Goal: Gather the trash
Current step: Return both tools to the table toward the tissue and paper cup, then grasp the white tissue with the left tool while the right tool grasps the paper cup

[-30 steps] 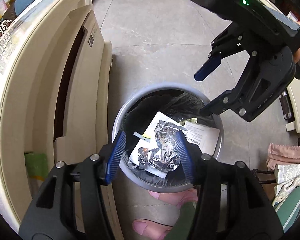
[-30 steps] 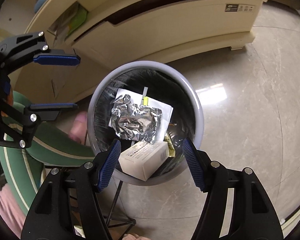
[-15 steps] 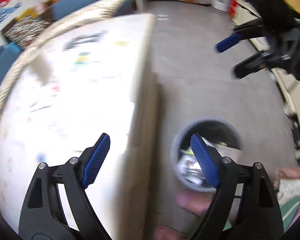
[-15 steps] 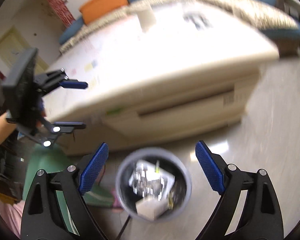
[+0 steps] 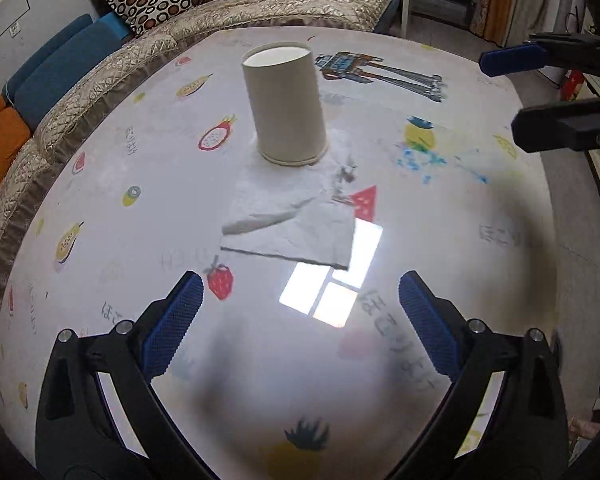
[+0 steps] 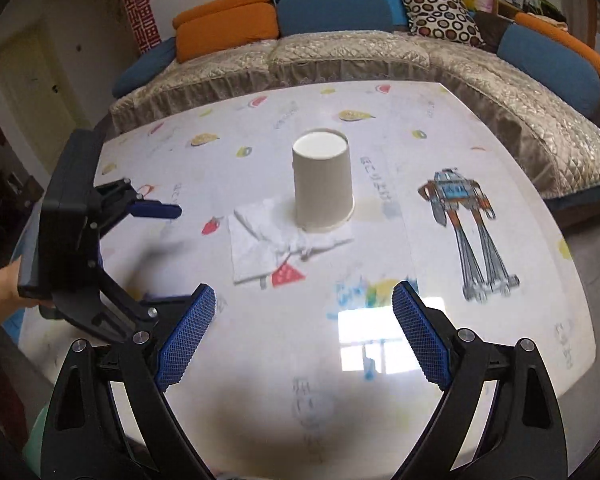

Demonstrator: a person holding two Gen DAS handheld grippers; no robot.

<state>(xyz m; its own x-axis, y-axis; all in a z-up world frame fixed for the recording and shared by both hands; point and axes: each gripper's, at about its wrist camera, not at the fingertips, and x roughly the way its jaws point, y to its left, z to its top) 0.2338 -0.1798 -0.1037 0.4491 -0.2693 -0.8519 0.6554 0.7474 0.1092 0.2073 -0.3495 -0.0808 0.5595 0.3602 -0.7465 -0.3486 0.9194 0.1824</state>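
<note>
Paper cup (image 5: pixel 286 102), plain off-white, stands upside down, rim down, on one corner of a crumpled white napkin (image 5: pixel 296 220) spread on the glossy white table (image 5: pixel 480 208) with its fruit and robot drawings. Left gripper (image 5: pixel 300 324) and right gripper (image 6: pixel 304 334) hover above the table, both with jaws just opened wide and nothing between them.

Upturned cup (image 5: pixel 286 104) on napkin (image 5: pixel 296 216)
</note>
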